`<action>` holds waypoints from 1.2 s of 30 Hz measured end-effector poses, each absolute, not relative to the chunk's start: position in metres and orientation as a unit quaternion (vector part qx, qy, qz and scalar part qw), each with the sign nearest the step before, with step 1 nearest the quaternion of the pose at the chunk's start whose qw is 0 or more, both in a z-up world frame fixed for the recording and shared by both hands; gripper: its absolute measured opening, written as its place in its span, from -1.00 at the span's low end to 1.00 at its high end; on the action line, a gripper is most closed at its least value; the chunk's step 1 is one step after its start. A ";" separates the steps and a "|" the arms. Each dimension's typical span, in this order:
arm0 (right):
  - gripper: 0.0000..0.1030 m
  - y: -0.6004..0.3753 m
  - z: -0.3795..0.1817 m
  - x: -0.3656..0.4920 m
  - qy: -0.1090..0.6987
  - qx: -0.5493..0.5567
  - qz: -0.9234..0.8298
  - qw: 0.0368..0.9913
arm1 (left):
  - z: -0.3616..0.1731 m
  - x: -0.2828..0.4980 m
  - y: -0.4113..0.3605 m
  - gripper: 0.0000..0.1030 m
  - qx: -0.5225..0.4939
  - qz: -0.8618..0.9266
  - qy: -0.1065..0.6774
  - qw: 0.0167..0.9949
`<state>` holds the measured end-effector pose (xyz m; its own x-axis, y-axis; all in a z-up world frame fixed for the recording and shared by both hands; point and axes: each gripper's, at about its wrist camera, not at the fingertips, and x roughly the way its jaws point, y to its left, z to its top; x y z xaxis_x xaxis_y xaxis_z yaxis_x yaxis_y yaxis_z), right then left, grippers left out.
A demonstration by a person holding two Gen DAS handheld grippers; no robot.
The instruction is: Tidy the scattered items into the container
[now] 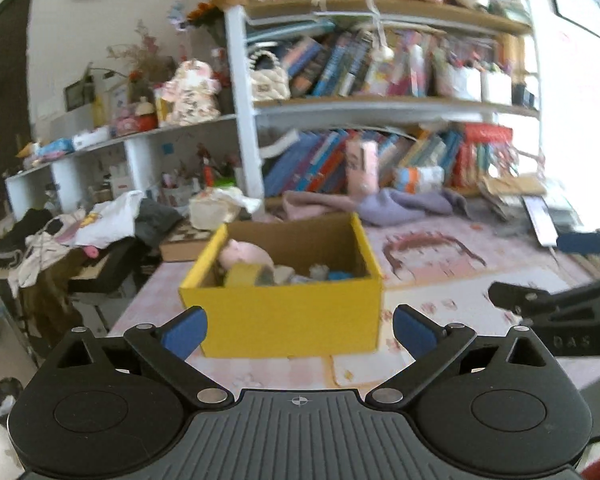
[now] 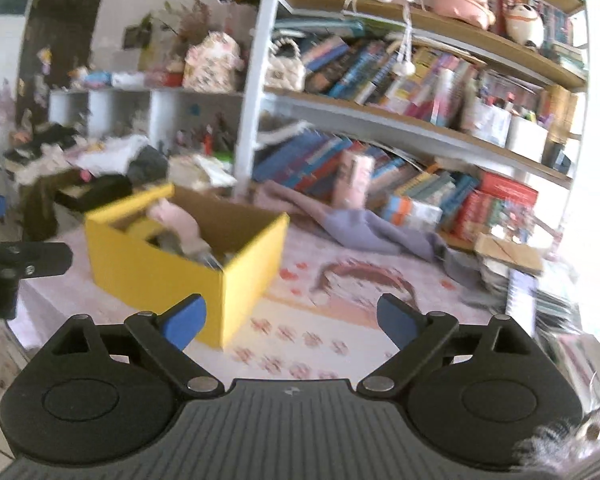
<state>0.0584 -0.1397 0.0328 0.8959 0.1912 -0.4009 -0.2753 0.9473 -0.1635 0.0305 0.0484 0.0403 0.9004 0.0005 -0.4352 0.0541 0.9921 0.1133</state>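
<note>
- Table [image 1: 440,276], covered by a pink patterned cloth: largest surface in view; near left corner drops off just left of the box, so little margin for travel on that side.
- Open room: broad bare stretch of cloth right of the box in the right wrist view, free for either tool to sweep through; no loose item seen lying on it, though blur hides fine detail.
- Bookshelf [image 1: 380,104] and crumpled purple cloth [image 1: 404,206] at the far edge: well apart from the box; back limit for any reach.
- Yellow box [image 1: 284,304]: upright, top open, standing near the left corner of the table; already holding a pink plush toy [image 1: 246,254], a tape roll [image 1: 246,274] and smaller bits too blurred to name.
- Step in hand, as judged: between placements or near the finish; next move calls for a search for any leftover item.
- Left gripper [image 1: 300,330]: released, jaws spread wide, empty, facing the box front.
- Right gripper [image 2: 292,320]: released, jaws spread, empty, off the box's right corner.
</note>
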 end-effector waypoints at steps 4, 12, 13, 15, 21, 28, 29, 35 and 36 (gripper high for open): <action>0.84 -0.150 0.030 0.045 0.203 -0.105 0.100 0.968 | 0.031 0.022 0.040 0.97 0.076 -0.026 0.236 0.969; 0.94 -0.174 0.015 0.044 0.263 -0.054 0.104 0.958 | 0.022 0.016 0.034 1.00 0.047 -0.036 0.256 0.965; 0.95 -0.175 0.014 0.044 0.269 -0.052 0.104 0.956 | 0.021 0.017 0.033 1.00 0.048 -0.035 0.258 0.964; 0.95 -0.177 0.013 0.042 0.271 -0.054 0.104 0.955 | 0.019 0.019 0.030 1.00 0.044 -0.038 0.262 0.963; 1.00 -0.182 0.010 0.033 0.272 -0.062 0.100 0.955 | 0.010 0.024 0.018 1.00 0.057 -0.033 0.287 0.956; 1.00 -0.188 0.008 0.030 0.281 -0.055 0.092 0.954 | 0.009 0.023 0.016 1.00 0.046 -0.050 0.294 0.953; 1.00 -0.189 0.007 0.029 0.284 -0.053 0.088 0.953 | 0.008 0.024 0.016 1.00 0.043 -0.052 0.299 0.952; 1.00 -0.196 0.002 0.026 0.302 -0.038 0.078 0.949 | 0.005 0.025 0.015 1.00 0.035 -0.054 0.310 0.948; 1.00 -0.196 0.002 0.026 0.303 -0.037 0.078 0.949 | 0.005 0.024 0.015 1.00 0.036 -0.056 0.311 0.948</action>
